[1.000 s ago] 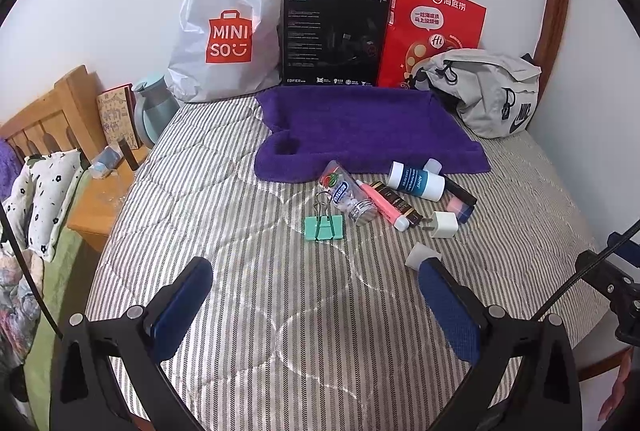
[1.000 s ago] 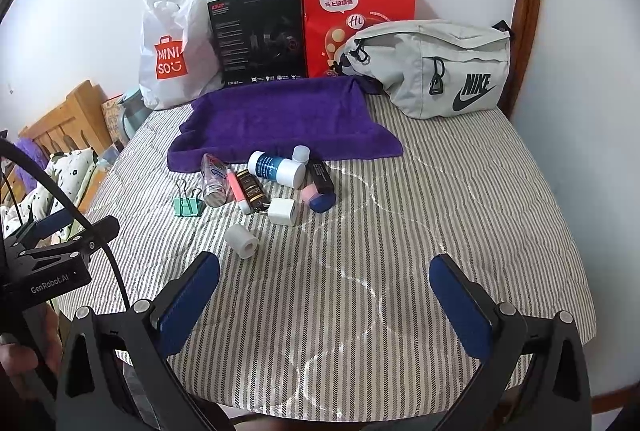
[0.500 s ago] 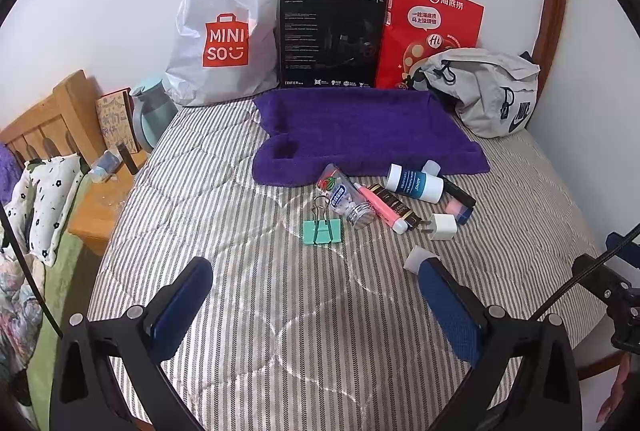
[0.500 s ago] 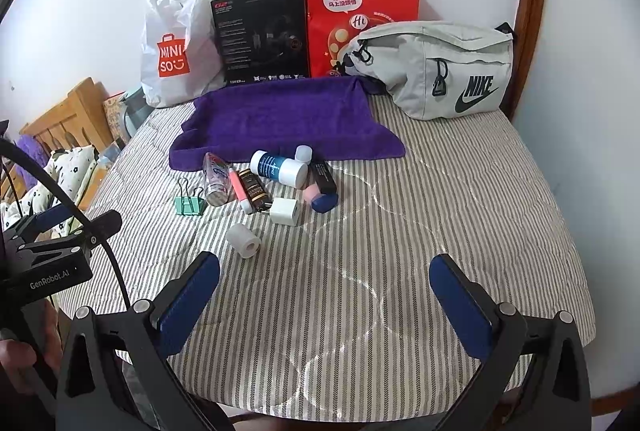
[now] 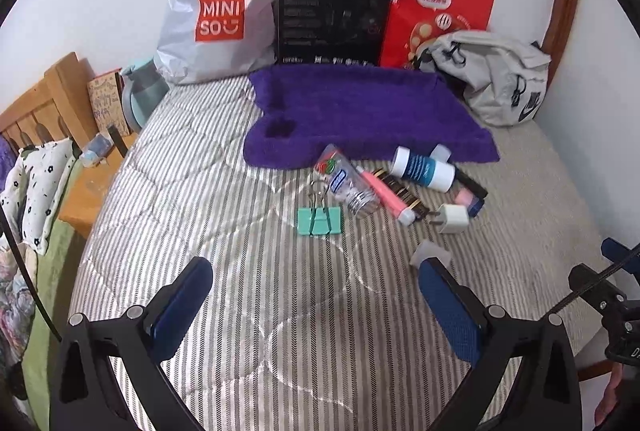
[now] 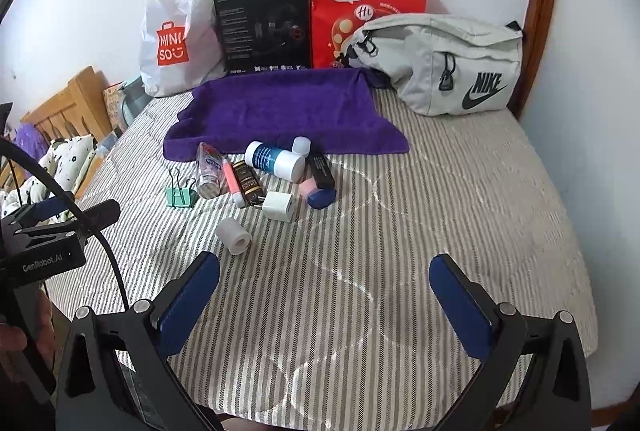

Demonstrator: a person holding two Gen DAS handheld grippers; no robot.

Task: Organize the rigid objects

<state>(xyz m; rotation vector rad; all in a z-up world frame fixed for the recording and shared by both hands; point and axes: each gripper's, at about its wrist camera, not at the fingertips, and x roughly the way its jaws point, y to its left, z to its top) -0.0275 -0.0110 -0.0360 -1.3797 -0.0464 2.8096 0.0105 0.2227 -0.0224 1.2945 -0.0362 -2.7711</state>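
A cluster of small objects lies on the striped bed in front of a purple towel (image 5: 360, 111) (image 6: 288, 111): a green binder clip (image 5: 319, 220) (image 6: 181, 196), a clear bottle (image 5: 348, 183) (image 6: 209, 169), a pink tube (image 5: 390, 197) (image 6: 233, 181), a blue-and-white bottle (image 5: 423, 169) (image 6: 276, 159), a white charger cube (image 5: 452, 218) (image 6: 279, 206) and a white tape roll (image 6: 234, 236) (image 5: 431, 253). My left gripper (image 5: 316, 289) hovers open over bare bedding short of the clip. My right gripper (image 6: 326, 287) is open too, with the roll just beyond its left finger.
Along the back wall stand a white Miniso bag (image 5: 218, 11), a black box (image 5: 334, 17), a red paper bag (image 5: 436, 13) and a grey Nike pouch (image 6: 444, 63). A wooden nightstand (image 5: 86, 191) and headboard lie left. The other gripper's body shows at each view's edge.
Both grippers have drifted slightly forward toward the cluster; the objects sit a little lower and nearer in view. Nothing was picked up.
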